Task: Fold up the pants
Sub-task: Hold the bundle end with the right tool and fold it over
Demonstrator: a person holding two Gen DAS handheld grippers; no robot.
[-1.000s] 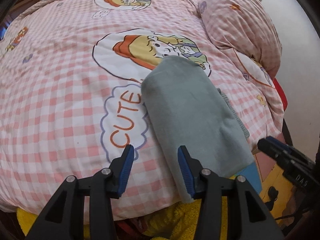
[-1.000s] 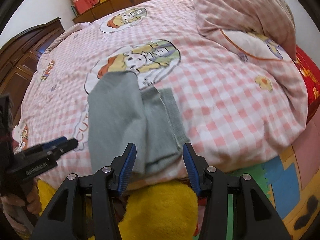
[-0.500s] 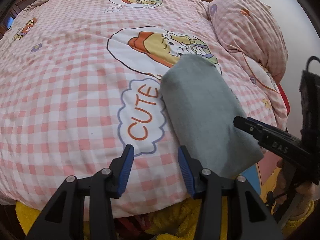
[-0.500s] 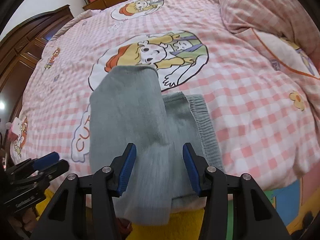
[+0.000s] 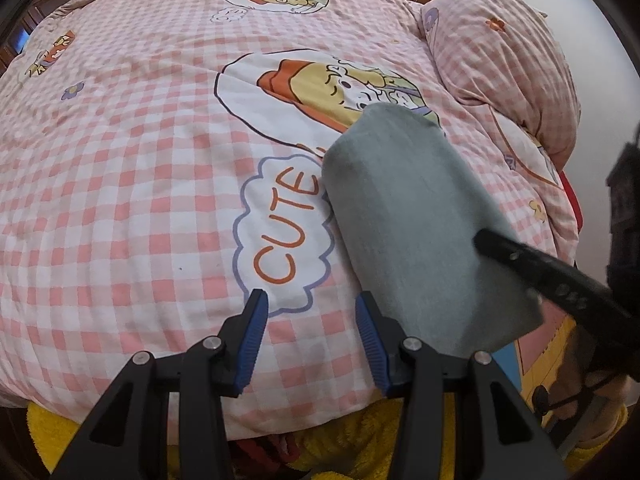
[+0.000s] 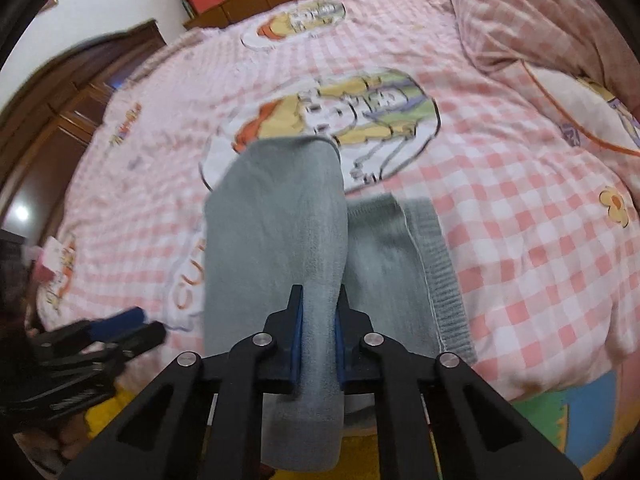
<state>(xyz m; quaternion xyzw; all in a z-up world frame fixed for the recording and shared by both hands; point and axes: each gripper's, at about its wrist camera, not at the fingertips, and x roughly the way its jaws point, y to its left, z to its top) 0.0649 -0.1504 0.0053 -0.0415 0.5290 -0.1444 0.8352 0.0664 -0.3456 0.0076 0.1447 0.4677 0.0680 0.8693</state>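
Note:
Grey-green pants (image 5: 412,216) lie folded lengthwise on the pink checked bed, their near end hanging over the bed's front edge. In the right wrist view the pants (image 6: 276,216) show a folded leg on top and the ribbed waistband (image 6: 440,272) to the right. My right gripper (image 6: 319,312) is shut on the near end of the top leg. It appears in the left wrist view as a black arm (image 5: 552,276) resting on the cloth. My left gripper (image 5: 308,320) is open over the bedspread, just left of the pants, holding nothing.
A pink checked duvet (image 5: 120,160) with cartoon prints and the word CUTE covers the bed. A bunched quilt (image 5: 504,60) lies at the far right. Dark wooden furniture (image 6: 60,120) stands to the left. A yellow fluffy garment (image 5: 52,428) and coloured floor mats (image 6: 592,404) lie below the bed edge.
My right gripper moved forward onto the pants and shut on the near end of the top leg. The left gripper drifted left off the cloth and stays open.

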